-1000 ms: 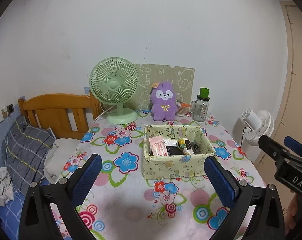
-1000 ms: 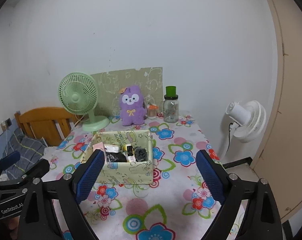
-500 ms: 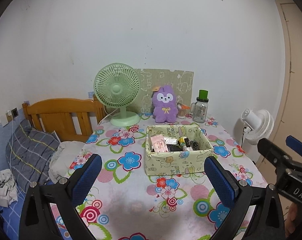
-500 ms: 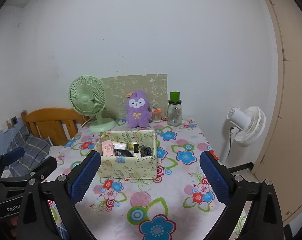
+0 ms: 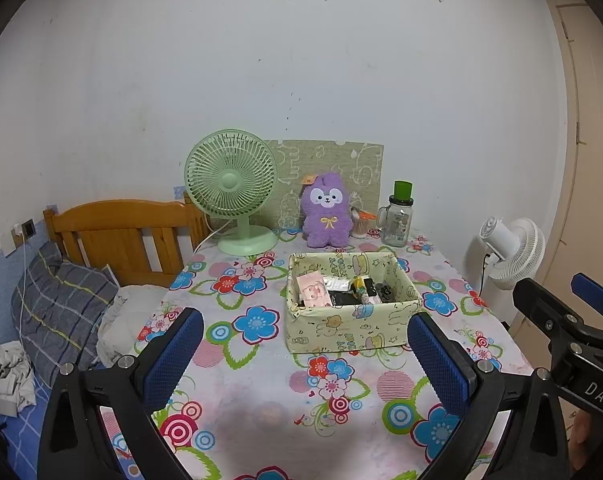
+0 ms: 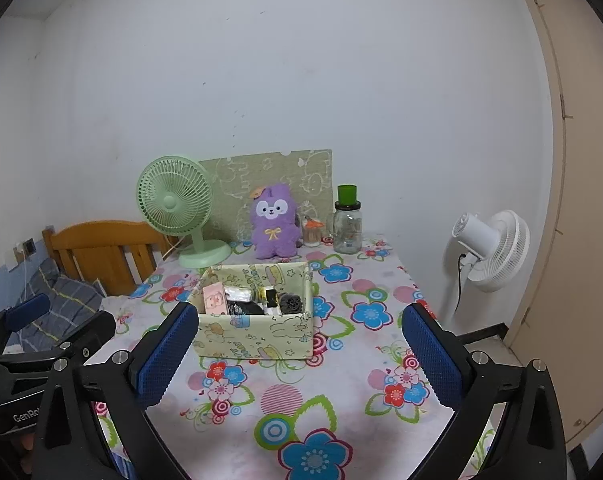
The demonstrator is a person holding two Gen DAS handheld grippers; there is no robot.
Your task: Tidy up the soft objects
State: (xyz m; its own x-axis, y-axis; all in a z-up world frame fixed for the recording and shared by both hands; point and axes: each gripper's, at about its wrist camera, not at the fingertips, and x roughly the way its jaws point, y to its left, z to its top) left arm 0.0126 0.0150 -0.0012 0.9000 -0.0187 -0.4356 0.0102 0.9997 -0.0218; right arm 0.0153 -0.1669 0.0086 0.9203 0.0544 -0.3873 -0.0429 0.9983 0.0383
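Floral cloth covers the counter (image 5: 261, 380); a purple plush (image 5: 327, 212) sits at its far edge. Light and squashy, it probably suits a mid-body pinch. Both tongs, left (image 5: 305, 356) and right (image 6: 301, 356), gape wide, empty.

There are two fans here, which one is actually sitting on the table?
The green fan, standing at the table's back left beside the purple plush. The white fan stands off the table's right side, on its own pole.

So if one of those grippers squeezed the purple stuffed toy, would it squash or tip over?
The purple plush toy looks fluffy, so it would probably squash and weigh little. It sits upright near the board, so a push would likely topple it.
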